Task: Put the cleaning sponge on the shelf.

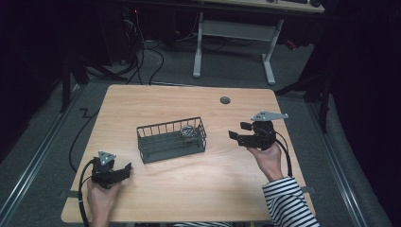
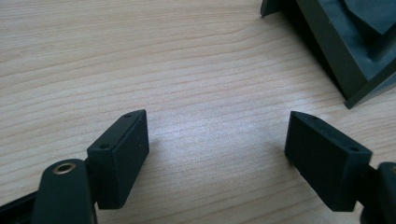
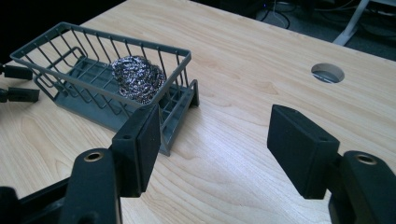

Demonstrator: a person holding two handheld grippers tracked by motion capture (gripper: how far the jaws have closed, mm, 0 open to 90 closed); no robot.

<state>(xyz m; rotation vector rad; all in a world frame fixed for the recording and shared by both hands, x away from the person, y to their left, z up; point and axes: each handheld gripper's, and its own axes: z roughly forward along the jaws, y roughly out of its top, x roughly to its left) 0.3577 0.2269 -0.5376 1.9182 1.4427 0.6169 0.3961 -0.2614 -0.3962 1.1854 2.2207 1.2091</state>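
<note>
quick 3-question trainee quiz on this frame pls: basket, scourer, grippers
1. True or false: the steel scourer lies inside the grey wire basket.
2. Which gripper is nearer the scourer's end of the basket? A) left gripper B) right gripper
3. What, if anything, is between the right gripper's jaws?

Key:
1. True; it sits at the basket's end nearer the right gripper.
2. B
3. Nothing; they stand apart over bare table.
</note>
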